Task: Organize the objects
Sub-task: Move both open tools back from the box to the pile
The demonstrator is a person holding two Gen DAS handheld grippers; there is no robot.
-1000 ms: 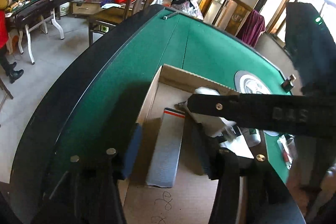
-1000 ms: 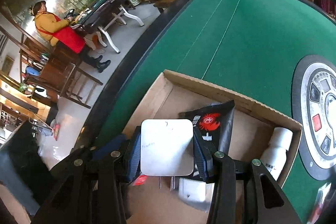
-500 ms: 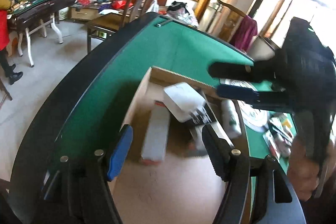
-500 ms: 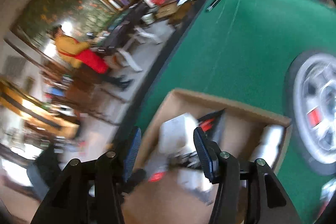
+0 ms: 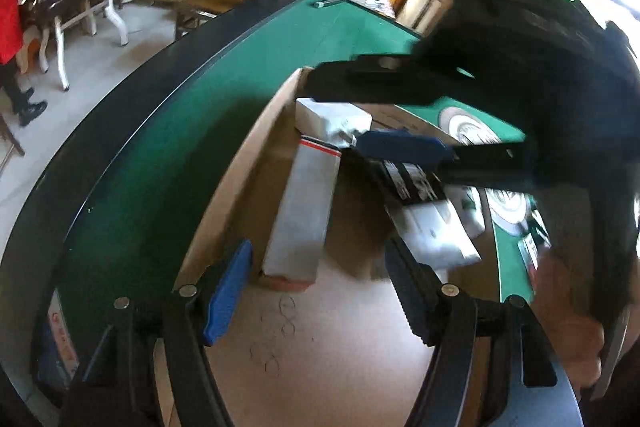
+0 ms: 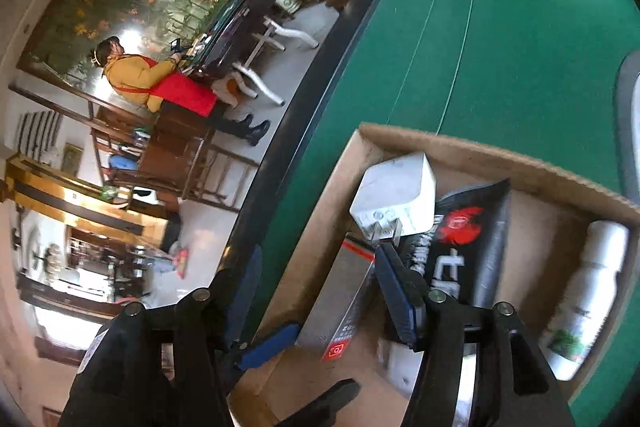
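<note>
A brown cardboard box point(image 6: 496, 157) sits on the green tabletop point(image 6: 500, 27), close to its dark curved edge. Things are lying inside the box.

A white plug block point(image 6: 396, 197) rests near the box's far corner, tipped up with its metal prongs pointing down. It leans on a black packet point(image 6: 476, 239) with a red mark on it. Beside them lies a long grey box point(image 5: 302, 215) with a red stripe at its far end. A white bottle point(image 6: 588, 291) lies along the other side of the box.

The left gripper point(image 5: 320, 283) hangs over the near part of the box. Its fingers point(image 5: 228, 291) stand apart, and nothing is between them. They have just been opening. The grey box lies below, not touched.

The right gripper point(image 6: 316, 287) is above the box too, with one finger over the box's side wall and the other over the black packet. Its fingers point(image 6: 394, 291) are also apart and hold nothing. They have just been opening, and the white plug block lies free ahead of them.

From the left camera, the right gripper reaches across over the far end of the box, and a person's hand point(image 5: 568, 311) holds it.

Far off in the room, a person in yellow and red point(image 6: 148, 79) sits at another table.
</note>
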